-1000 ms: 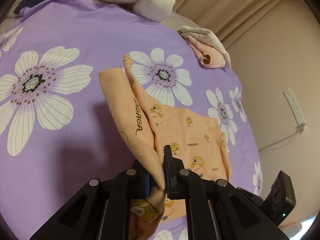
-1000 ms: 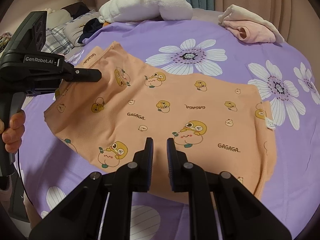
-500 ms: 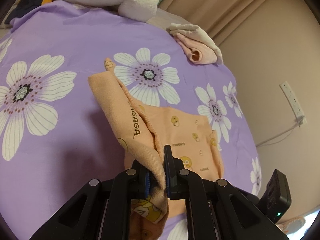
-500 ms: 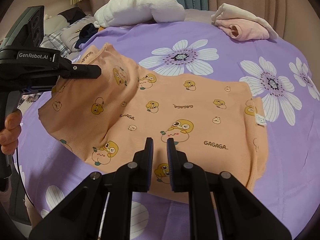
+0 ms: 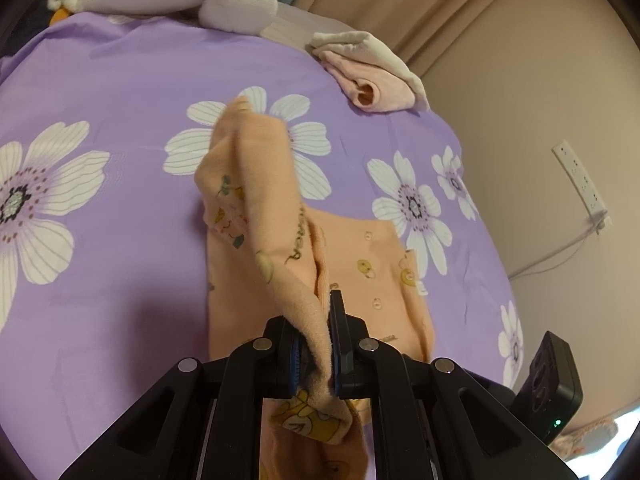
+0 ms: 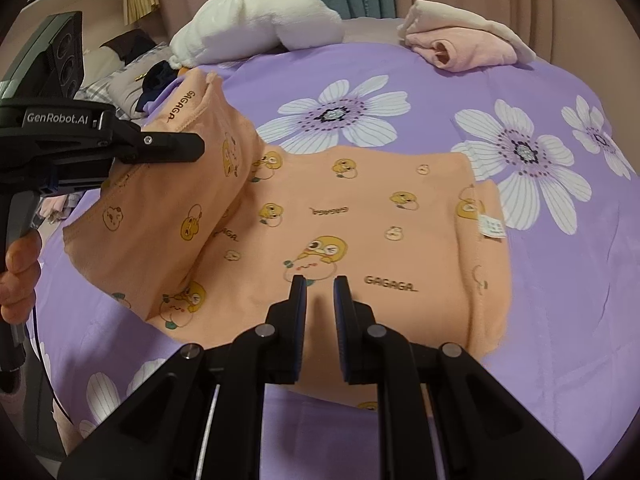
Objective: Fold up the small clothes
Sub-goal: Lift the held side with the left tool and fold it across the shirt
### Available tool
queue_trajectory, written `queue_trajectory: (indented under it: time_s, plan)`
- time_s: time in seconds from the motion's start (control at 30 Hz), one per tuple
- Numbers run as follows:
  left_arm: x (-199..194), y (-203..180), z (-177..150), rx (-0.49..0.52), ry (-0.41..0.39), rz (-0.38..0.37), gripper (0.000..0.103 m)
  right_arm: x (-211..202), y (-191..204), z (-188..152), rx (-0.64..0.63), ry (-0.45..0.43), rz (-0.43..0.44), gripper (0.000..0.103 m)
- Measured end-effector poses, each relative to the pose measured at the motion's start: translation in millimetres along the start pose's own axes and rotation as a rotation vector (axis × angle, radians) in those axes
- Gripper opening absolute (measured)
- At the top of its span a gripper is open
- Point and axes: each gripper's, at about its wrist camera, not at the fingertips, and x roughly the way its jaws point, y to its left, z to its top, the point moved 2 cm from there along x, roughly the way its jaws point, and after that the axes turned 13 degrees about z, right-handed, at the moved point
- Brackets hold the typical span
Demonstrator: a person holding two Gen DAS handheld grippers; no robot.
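An orange child's garment printed with yellow ducks and "GAGAGA" lies on a purple flowered bedsheet. My left gripper is shut on the garment's left edge and holds it lifted and folded over toward the middle; it also shows at the left of the right wrist view. My right gripper is slightly open and empty, just above the garment's near part. A white label shows at the garment's right end.
A folded pink and cream garment lies at the far right of the bed. A white plush pillow lies at the far edge. Dark and plaid clothes sit at far left. A wall with a socket strip is on the right.
My left gripper has carried the garment's left edge higher and rightward, so the fold lies further over the flat part. My right gripper has moved forward over the garment.
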Motion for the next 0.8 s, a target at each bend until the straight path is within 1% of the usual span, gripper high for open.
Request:
queue_trajectory:
  time_s: [0.03, 0.07, 0.3, 0.43, 0.63, 0.8]
  plan:
    - [1.5, -2.4, 0.1, 0.006, 0.001, 0.002, 0.008, -1.2, -3.1, -0.1, 0.006, -0.002, -0.002, 0.015]
    - [4.2, -5.6, 0.4, 0.012, 0.005, 0.002, 0.005, -2.6, -6.1, -0.7, 0.011, -0.006, -0.004, 0.015]
    - [23.8, -22.1, -1.3, 0.033, 0.045, -0.002, 0.005, -10.0, -26.5, -5.2, 0.06, -0.019, -0.011, 0.015]
    - [30.7, -31.1, -2.8, 0.042, 0.065, -0.015, 0.005, -13.5, -38.2, -7.1, 0.099, -0.03, 0.003, 0.015]
    - [33.5, -42.0, -1.0, 0.054, 0.075, -0.023, 0.005, -17.7, -52.4, -7.8, 0.149, -0.049, 0.024, 0.015]
    - [24.9, -54.7, 5.9, 0.057, 0.058, -0.064, 0.005, -22.1, -61.1, -7.8, 0.189, -0.067, 0.059, 0.015]
